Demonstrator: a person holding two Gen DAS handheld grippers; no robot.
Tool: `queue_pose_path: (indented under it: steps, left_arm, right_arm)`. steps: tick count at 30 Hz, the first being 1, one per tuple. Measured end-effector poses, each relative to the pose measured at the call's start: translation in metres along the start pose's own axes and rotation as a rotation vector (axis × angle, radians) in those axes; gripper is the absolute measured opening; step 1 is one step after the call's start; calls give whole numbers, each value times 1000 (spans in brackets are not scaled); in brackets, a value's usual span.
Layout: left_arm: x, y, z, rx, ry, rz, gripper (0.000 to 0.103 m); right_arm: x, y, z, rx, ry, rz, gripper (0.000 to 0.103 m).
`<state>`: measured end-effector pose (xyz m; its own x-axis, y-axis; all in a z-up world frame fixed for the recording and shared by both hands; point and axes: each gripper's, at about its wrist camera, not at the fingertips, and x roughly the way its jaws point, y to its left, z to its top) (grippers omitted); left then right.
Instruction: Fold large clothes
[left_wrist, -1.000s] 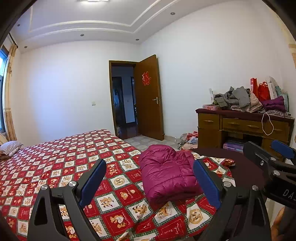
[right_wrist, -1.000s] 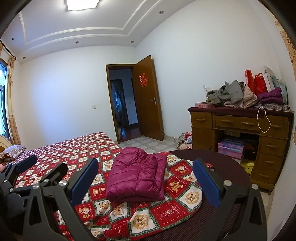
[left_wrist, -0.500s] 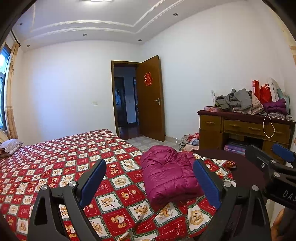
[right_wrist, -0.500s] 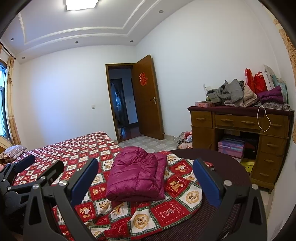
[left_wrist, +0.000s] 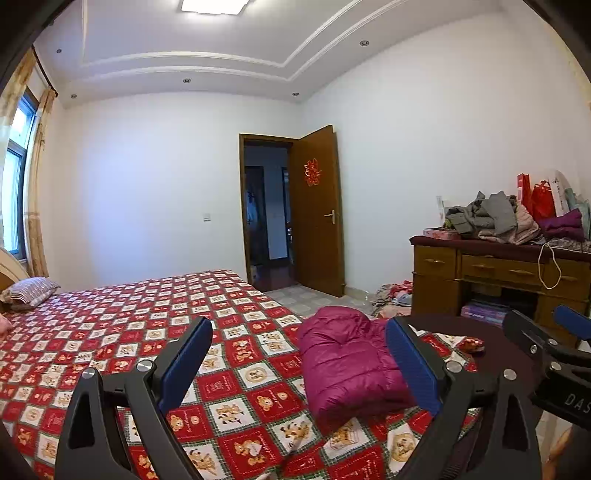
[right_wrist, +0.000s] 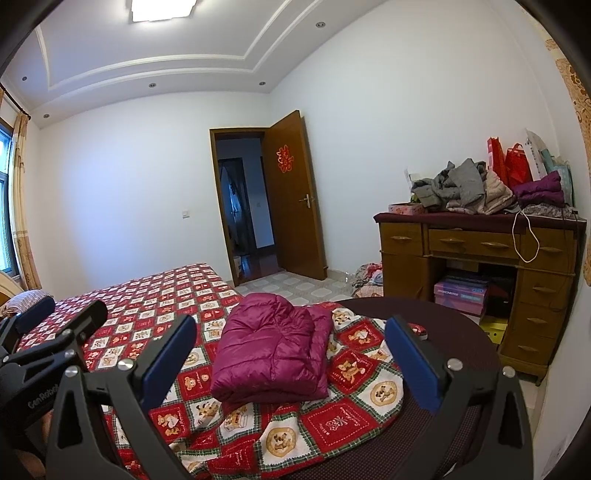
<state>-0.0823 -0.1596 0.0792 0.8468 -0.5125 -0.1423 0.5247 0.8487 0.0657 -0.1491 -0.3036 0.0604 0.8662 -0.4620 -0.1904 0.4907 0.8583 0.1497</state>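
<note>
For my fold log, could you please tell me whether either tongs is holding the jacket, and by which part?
Nothing is held. The left tongs and right tongs are both open and empty; the folded jacket lies free on the bedspread.

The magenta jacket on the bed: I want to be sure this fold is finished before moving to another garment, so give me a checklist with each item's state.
1. Magenta jacket folded into a compact bundle: ok.
2. Jacket resting fully on the patterned bedspread, not hanging off: ok.
3. Left gripper open and empty: ok.
4. Right gripper open and empty: ok.
5. Both grippers clear of the jacket: ok.
6. More clothes waiting, heaped on the wooden desk: ok.
7. Sleeves tucked inside the bundle: cannot tell.
</note>
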Motion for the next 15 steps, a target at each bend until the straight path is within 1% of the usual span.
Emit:
queue_pose_path:
  steps: [2,5,9,12,15]
  left_arm:
    - [3,-1,1,9,1,20,95]
    - [11,3,1,27,12,74,95]
    - [24,15,-1,-14,72,57,95]
    - [29,20,-3,-16,89,76,95]
    - [33,22,-4,-27,106,71,95]
  right_arm:
    - [2,0,0,-3,3,0,103]
    - [4,0,-1,-2,11,6,103]
    - [6,0,-2,-2,23,13,103]
    - [7,1,-3,-2,31,18,103]
    - [9,1,-3,-1,39,20,103]
